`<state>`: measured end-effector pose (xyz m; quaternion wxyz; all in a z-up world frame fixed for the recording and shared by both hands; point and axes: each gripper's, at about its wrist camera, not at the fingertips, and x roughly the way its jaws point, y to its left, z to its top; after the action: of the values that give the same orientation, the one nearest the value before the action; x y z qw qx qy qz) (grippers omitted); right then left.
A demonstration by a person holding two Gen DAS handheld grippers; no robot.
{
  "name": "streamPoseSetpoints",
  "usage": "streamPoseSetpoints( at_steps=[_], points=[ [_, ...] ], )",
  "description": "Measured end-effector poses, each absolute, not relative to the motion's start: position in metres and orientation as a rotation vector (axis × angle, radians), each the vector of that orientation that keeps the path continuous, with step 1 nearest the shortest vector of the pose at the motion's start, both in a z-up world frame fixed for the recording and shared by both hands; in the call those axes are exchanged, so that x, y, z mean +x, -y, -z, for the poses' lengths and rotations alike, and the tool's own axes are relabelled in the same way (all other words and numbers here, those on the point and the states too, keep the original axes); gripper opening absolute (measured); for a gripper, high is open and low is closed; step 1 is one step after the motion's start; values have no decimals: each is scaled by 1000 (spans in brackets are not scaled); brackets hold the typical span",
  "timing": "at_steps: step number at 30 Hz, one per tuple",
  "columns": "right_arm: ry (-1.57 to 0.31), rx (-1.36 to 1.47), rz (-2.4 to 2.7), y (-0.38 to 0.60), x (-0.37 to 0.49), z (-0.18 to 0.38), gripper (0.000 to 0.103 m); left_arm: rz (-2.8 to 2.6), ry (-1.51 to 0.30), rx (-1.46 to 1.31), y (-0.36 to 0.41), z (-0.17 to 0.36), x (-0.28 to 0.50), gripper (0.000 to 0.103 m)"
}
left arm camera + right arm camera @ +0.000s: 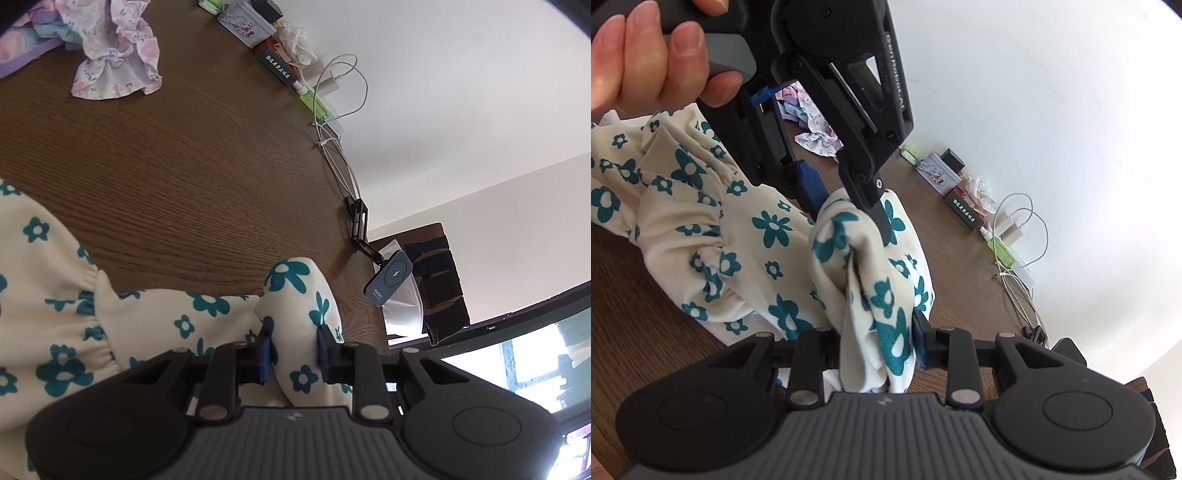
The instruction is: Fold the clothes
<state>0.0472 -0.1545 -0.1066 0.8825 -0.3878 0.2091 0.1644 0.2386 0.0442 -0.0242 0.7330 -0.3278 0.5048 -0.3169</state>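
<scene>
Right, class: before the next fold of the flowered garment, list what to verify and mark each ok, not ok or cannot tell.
1. Left gripper shut on the flowered garment: ok.
2. Right gripper shut on it: ok.
3. Grippers apart enough to spread cloth: not ok, close together.
4. Garment flat on the table: not ok, bunched.
5. Pink clothes clear of the fold area: ok.

Both grippers are matte black plastic. The right gripper (882,350) has a ribbed grey panel at six o'clock, round black discs at four and eight o'clock, silver pivot pins and blue finger pads. The left gripper (293,349) matches it. A bare hand (646,62) at eleven o'clock shows no sleeve.
</scene>
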Motion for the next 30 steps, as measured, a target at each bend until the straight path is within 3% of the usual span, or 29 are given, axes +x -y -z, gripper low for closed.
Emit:
streamPoseSetpoints(
  at_steps=[5, 10, 16, 24, 30],
  points=[
    [-419, -838, -395, 151, 42, 110, 37, 694, -1108, -739, -58, 36, 235, 23],
    [-432, -776, -482, 159, 41, 103, 60, 700, -1104, -762, -65, 45, 234, 23],
    [-545, -546, -637, 191, 52, 76, 71, 709, -1089, -779, -66, 52, 235, 23],
    [-610, -84, -753, 245, 76, 47, 74, 722, -1028, -697, -60, 35, 226, 23],
    [-605, 46, -729, 257, 90, 53, 69, 717, -986, -612, -56, 17, 217, 23]
  ],
)
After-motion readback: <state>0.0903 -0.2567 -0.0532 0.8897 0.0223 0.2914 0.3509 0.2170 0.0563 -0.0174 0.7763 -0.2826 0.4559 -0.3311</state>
